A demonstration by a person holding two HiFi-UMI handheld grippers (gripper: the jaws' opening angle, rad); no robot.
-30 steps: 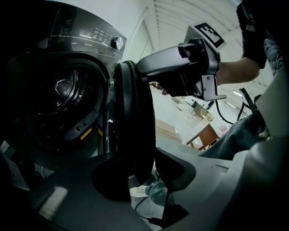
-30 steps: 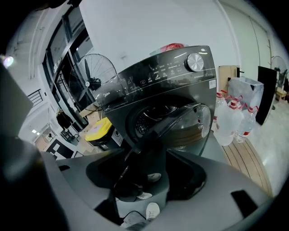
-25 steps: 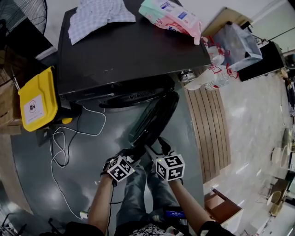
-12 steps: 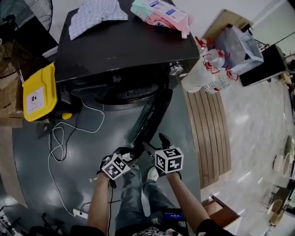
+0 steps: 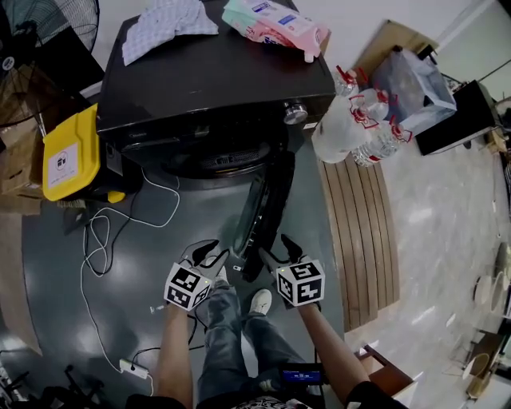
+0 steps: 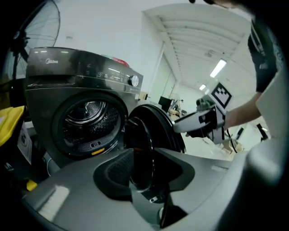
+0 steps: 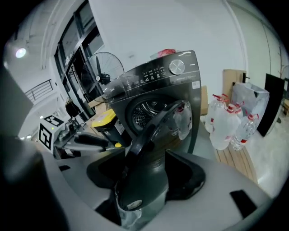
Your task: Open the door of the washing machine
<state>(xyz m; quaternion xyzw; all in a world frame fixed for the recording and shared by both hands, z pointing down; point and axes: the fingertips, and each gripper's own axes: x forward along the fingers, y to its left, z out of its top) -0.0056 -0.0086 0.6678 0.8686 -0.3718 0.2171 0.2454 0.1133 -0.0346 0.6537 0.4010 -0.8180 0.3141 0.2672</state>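
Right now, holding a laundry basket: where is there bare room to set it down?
The washing machine's top is bare in front of the checked cloth and pink pack. Grey floor between white cable and open door is free. Bottles crowd the right, a yellow bin the left.

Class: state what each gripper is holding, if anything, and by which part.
Nothing is gripped. The right gripper, closing, straddles the free edge of the door without pressing it; the left gripper, also closing, is empty beside it.
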